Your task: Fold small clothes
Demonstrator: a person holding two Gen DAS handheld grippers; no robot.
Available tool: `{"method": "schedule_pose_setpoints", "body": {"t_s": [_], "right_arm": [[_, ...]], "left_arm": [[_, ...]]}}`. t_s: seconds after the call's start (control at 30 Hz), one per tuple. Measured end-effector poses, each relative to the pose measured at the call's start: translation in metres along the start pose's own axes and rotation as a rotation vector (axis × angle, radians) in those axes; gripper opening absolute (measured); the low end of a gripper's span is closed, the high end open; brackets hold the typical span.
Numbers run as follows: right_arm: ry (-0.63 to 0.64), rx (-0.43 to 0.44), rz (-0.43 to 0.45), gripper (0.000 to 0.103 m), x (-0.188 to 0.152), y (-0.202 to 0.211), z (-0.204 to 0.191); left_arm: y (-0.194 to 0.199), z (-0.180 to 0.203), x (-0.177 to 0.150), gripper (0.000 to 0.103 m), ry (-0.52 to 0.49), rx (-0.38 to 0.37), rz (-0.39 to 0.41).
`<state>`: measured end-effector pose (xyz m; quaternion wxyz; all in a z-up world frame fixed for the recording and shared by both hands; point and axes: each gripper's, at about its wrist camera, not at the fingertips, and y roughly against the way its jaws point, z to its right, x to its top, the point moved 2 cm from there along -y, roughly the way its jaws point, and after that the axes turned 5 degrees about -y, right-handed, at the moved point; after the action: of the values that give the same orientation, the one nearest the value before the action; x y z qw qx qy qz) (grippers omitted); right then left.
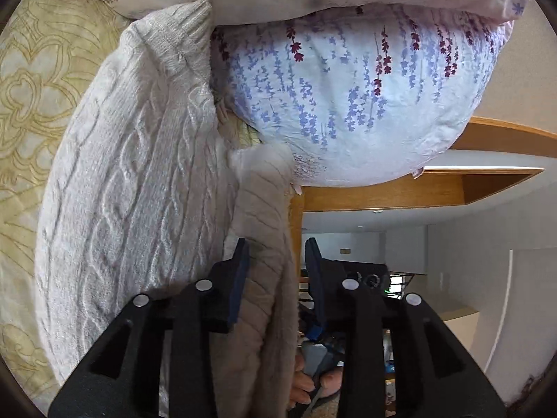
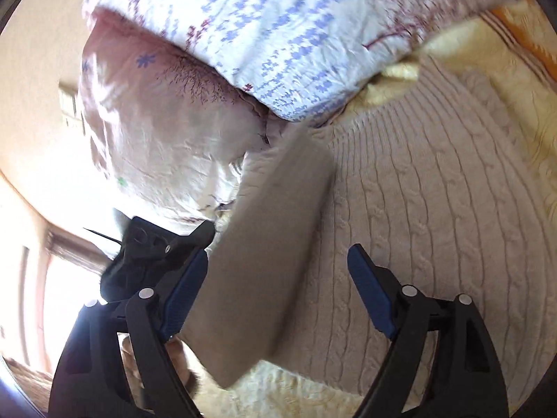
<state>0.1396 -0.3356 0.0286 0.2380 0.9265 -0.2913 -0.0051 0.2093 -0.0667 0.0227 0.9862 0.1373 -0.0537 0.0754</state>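
Observation:
A cream cable-knit sweater (image 1: 132, 181) lies spread on the bed; the right wrist view shows its ribbed body (image 2: 435, 209). One sleeve (image 1: 264, 278) runs lengthwise between the fingers of my left gripper (image 1: 276, 261). It rests against one pad and a gap shows at the other, so this gripper is open. My right gripper (image 2: 278, 278) stands wide open over the sweater. The blurred sleeve (image 2: 264, 244) passes between its fingers, close to the left pad and not clamped. The left gripper's black body (image 2: 149, 244) shows beside it.
A bulky floral duvet (image 1: 348, 87) (image 2: 261, 35) is piled right behind the sweater, with a pinkish cover (image 2: 167, 122) beside it. A yellow patterned bedspread (image 1: 31, 87) lies underneath. A wooden frame (image 1: 383, 191) and a hand (image 1: 306, 386) show beyond the bed's edge.

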Motion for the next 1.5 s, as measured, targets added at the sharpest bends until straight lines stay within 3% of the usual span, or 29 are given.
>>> {"method": "schedule_pose_setpoints", "body": {"t_s": [0.1,0.17,0.27,0.3,0.4,0.63,0.8,0.9,1.0,1.3,1.5], "right_arm": [[-0.037,-0.002,-0.016,0.085,0.002,0.0,0.004],[-0.027,-0.03,-0.025,0.084,0.003,-0.004,0.001],[-0.009,-0.102,-0.026,0.071,0.004,-0.007,0.0],[-0.004,-0.131,-0.026,0.063,0.004,-0.009,0.0],[0.04,-0.222,-0.033,0.019,0.008,-0.02,-0.003],[0.304,-0.309,0.133,0.015,0.023,-0.002,-0.062],[0.347,-0.404,0.273,0.015,0.042,0.031,-0.07],[0.272,-0.468,0.261,0.015,0.048,0.037,-0.042],[0.215,-0.478,0.243,0.015,0.045,0.044,-0.018],[0.291,-0.448,0.276,0.014,0.044,0.056,-0.034],[0.153,-0.567,0.194,0.015,0.051,0.052,0.029]], "left_arm": [[0.02,0.017,-0.002,0.075,-0.068,-0.027,0.041],[0.041,0.027,-0.003,0.081,-0.139,0.041,0.09],[0.07,0.027,-0.009,0.083,-0.203,0.183,0.142],[0.076,0.024,-0.011,0.083,-0.212,0.228,0.155],[0.092,0.013,-0.023,0.083,-0.225,0.357,0.179],[0.094,0.002,-0.038,0.088,-0.305,0.529,0.168],[0.085,0.014,-0.042,0.092,-0.397,0.564,0.151],[0.078,0.014,-0.045,0.092,-0.414,0.567,0.125],[0.071,0.014,-0.048,0.092,-0.438,0.569,0.099],[0.05,0.034,-0.062,0.092,-0.597,0.581,0.054],[0.04,0.039,-0.075,0.092,-0.705,0.629,0.022]]}}
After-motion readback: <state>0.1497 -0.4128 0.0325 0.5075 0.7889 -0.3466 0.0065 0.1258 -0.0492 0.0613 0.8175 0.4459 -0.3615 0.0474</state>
